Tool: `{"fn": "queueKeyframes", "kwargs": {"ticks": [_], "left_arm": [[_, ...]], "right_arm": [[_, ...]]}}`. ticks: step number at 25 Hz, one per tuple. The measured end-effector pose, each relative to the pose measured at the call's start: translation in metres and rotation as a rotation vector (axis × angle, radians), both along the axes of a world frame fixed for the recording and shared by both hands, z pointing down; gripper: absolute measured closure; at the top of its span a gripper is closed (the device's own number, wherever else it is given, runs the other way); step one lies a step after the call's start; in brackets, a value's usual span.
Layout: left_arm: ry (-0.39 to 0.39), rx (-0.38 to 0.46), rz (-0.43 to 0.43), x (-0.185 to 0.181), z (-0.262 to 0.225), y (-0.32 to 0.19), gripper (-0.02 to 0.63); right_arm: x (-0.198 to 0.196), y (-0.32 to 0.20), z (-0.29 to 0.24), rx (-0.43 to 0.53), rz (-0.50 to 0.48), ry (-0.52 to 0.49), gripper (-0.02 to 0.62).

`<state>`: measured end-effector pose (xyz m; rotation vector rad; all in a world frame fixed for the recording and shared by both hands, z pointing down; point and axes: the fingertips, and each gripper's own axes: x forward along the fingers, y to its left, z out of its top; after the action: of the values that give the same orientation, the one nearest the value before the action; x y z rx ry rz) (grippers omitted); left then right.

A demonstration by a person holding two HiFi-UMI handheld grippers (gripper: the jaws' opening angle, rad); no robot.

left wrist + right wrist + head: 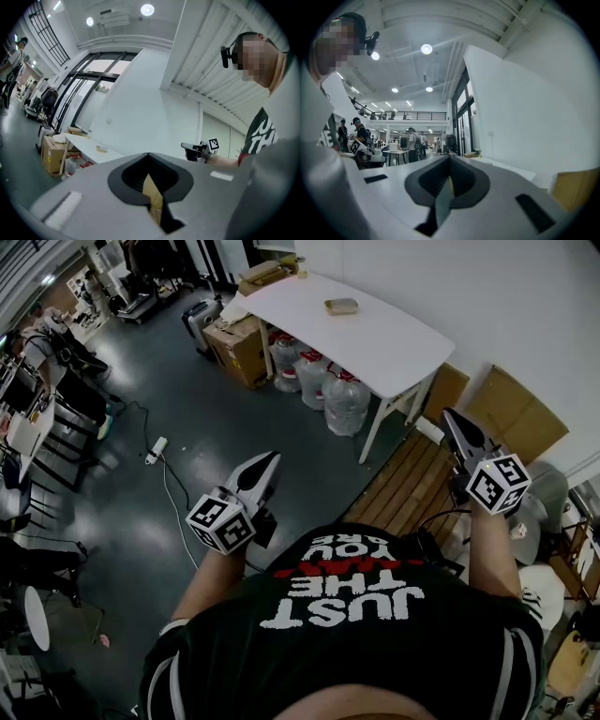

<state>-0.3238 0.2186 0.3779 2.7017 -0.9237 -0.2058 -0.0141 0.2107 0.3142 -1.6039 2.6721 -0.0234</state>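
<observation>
I hold both grippers up in front of my chest, over a dark floor. My left gripper (265, 465) points forward and its jaws are pressed together with nothing between them; seen along its jaws (149, 154), it aims at a white wall. My right gripper (452, 418) is held higher, beside a wooden pallet (408, 486), also shut and holding nothing; its jaws (450, 157) aim across the hall. Each gripper view catches the other gripper off to one side. A white table (394, 348) stands ahead with a small flat object (341, 306) on it.
Cardboard boxes (239, 348) and large water bottles (345, 401) sit under the table. A power strip (156, 448) and its cable lie on the floor at left. Brown boards (511, 413) lean on the wall at right. Desks and several people are at the far left.
</observation>
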Motion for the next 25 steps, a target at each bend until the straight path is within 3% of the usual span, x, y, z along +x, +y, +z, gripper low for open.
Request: {"fn": "queueKeyframes", "kwargs": {"ticks": [16,21,25], "left_arm": [[-0.008,-0.016,-0.047,-0.002,0.016,-0.033,0.6],[-0.018,-0.019,-0.083,0.024,0.023,-0.07,0.6],[-0.028,-0.023,-0.127,0.066,0.033,-0.12,0.6]], "right_arm": [[-0.001,-0.05,0.008,0.001,-0.051,-0.004,0.589],[0.021,-0.103,0.019,-0.017,-0.103,0.002,0.589],[0.054,-0.167,0.028,-0.018,-0.18,0.004,0.589]]}}
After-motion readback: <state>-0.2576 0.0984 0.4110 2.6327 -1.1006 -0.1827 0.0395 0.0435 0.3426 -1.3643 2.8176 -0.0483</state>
